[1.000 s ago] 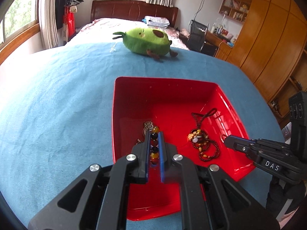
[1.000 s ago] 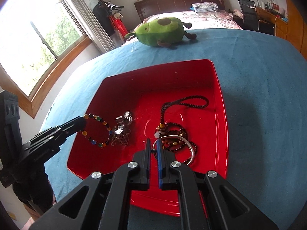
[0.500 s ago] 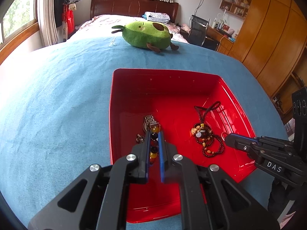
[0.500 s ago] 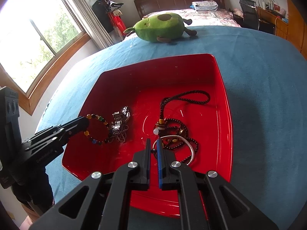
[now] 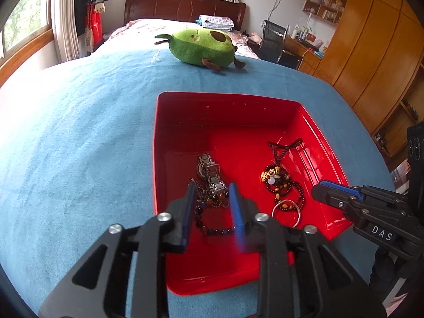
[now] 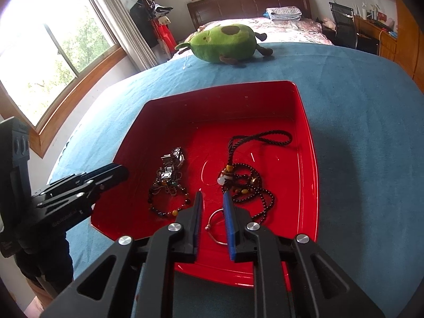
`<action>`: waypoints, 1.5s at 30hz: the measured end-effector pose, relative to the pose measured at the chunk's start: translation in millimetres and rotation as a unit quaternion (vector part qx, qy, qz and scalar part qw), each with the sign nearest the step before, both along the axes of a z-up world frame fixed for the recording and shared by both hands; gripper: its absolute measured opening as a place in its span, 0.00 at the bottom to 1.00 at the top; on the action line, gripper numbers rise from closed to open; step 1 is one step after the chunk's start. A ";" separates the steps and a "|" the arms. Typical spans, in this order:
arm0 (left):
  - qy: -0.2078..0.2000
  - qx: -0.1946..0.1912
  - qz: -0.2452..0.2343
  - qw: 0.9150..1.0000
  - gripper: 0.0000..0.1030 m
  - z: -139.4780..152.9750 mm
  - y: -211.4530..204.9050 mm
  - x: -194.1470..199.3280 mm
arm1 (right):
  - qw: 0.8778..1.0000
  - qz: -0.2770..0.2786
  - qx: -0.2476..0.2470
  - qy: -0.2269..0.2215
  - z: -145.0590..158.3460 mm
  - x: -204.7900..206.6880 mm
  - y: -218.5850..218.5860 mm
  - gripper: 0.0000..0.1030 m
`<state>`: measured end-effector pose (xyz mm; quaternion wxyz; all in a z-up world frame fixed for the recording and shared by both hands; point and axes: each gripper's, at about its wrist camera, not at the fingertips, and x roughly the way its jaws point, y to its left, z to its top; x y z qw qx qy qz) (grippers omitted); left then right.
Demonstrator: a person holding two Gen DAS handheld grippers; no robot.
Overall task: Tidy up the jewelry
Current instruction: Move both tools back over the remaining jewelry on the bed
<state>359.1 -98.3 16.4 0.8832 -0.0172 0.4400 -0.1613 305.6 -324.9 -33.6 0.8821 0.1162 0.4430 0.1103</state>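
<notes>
A red tray (image 5: pixel 155 159) (image 6: pixel 310 159) sits on the blue blanket. In it lie a metal watch (image 5: pixel 209 171) (image 6: pixel 171 167) and a dark bead necklace on a cord (image 5: pixel 281 182) (image 6: pixel 246 182). My left gripper (image 5: pixel 212 193) hangs over the tray's near left, its jaws opening. A coloured bead bracelet (image 5: pixel 212 229) (image 6: pixel 169 208) lies loose on the tray floor between them. My right gripper (image 6: pixel 212 201) is over the near right, jaws also opening. A silver bangle (image 6: pixel 214 229) (image 5: pixel 287 210) rests on the tray between its fingers, untouched by the pads. Each gripper shows in the other's view (image 5: pixel 334 193) (image 6: pixel 106 177).
A green avocado plush (image 5: pixel 201 50) (image 6: pixel 225 43) lies on the blanket beyond the tray. Blue blanket (image 5: pixel 79 145) spreads around the tray on all sides. Wooden wardrobes (image 5: pixel 371 61) stand at the right, a window (image 6: pixel 53 61) at the left.
Both grippers' jaws have parted. The bead bracelet left my left gripper and now lies by the watch. The silver bangle left my right gripper and rests on the tray floor.
</notes>
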 end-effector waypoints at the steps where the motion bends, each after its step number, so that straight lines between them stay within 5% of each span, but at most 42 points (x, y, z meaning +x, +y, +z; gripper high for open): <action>1: -0.002 0.002 0.001 1.000 0.27 1.2 0.3 -2.1 | 1.000 -0.001 -0.001 0.000 0.5 -1.6 0.2 0.16; 20: -0.040 0.030 0.012 0.999 0.41 21.5 2.0 -77.8 | 0.999 -0.028 -0.038 -0.017 13.6 -56.1 6.8 0.18; 36: -0.024 0.042 0.037 0.998 0.47 -13.4 13.9 -155.4 | 0.995 -0.055 -0.075 -0.024 -16.6 -131.9 14.2 0.24; 45: -0.025 0.040 0.046 0.998 0.56 -24.7 23.4 -188.2 | 0.993 -0.068 -0.088 -0.029 -30.6 -158.2 18.4 0.42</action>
